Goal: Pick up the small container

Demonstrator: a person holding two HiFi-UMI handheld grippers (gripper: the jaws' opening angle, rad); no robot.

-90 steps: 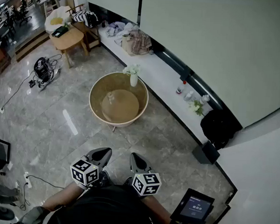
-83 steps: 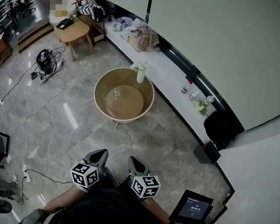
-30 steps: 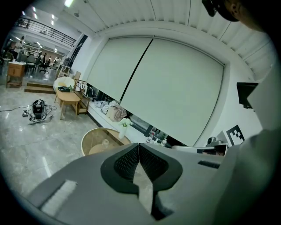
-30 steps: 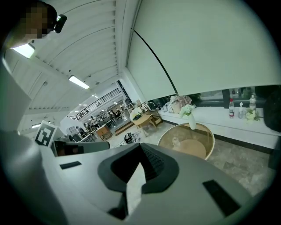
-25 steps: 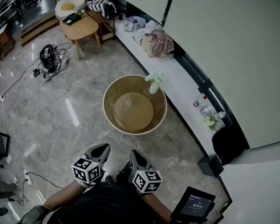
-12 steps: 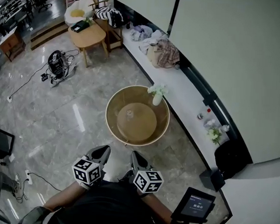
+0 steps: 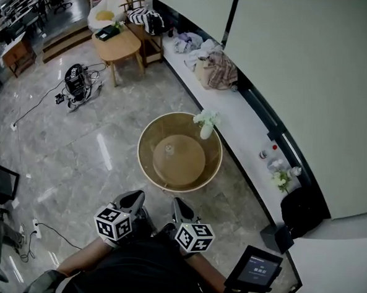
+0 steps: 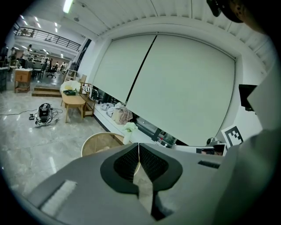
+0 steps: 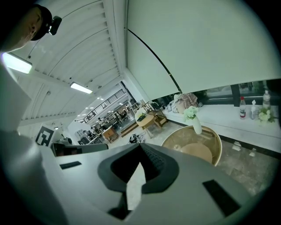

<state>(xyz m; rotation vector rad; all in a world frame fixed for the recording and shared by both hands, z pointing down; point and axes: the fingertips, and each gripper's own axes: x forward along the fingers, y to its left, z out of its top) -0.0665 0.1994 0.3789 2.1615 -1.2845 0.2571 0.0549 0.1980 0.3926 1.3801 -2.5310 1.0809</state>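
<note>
Wooden round bench (image 7: 141, 155) sat ahead, small container (image 7: 168, 149) near its middle; left tongs (image 7: 133, 199) and right tongs (image 7: 179, 205) were pinched together, empty, tucked close, presumably too far to reach.

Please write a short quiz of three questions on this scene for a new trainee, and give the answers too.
1. True or false: the left claw holds the small container.
2. What stands at the far rim of the round table? A) a white vase with flowers B) a red bottle C) a monitor
3. Fill in: the jaws of the right claw are ____.
Key: 1 false; 2 A; 3 shut.
</note>
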